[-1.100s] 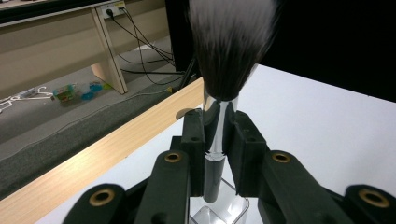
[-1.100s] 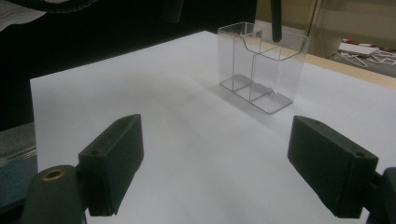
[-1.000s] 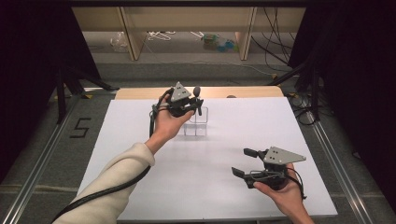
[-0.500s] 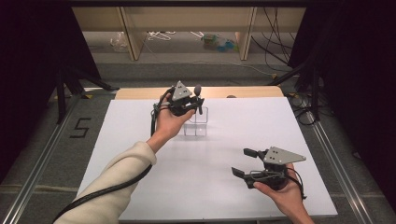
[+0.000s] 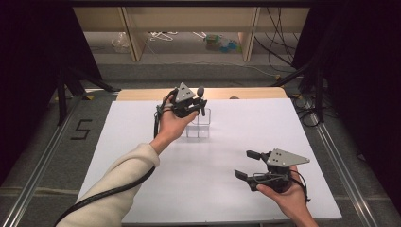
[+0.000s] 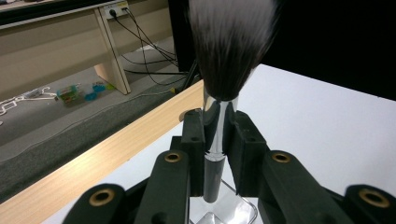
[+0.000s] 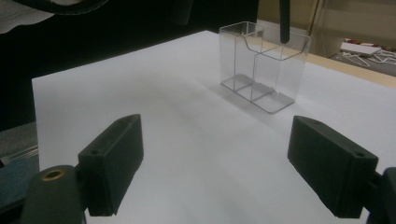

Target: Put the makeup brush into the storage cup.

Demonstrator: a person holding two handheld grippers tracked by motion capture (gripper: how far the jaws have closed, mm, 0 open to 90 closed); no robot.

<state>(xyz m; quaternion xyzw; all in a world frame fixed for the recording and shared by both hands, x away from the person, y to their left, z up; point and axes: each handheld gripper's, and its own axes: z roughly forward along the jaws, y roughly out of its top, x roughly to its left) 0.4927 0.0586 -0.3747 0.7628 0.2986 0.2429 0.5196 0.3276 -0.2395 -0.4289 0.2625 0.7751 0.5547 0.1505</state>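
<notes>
A lab: white table (image 5: 142, 123) on rails (image 5: 42, 161) (black curtains (image 5: 33, 56) around).

From my station I can read one mark: a large dark digit "5" (image 5: 81, 129) standing on the grey floor covering (image 5: 42, 142) left of the white table top (image 5: 246, 142), between the metal floor rail (image 5: 45, 161) and the table's edge in the high view. It sits slightly slanted, its top toward the far side of the room. I find no lettering, brand or label that I can read on anything else; the small coloured packets on the floor far back are too blurred to read.
</notes>
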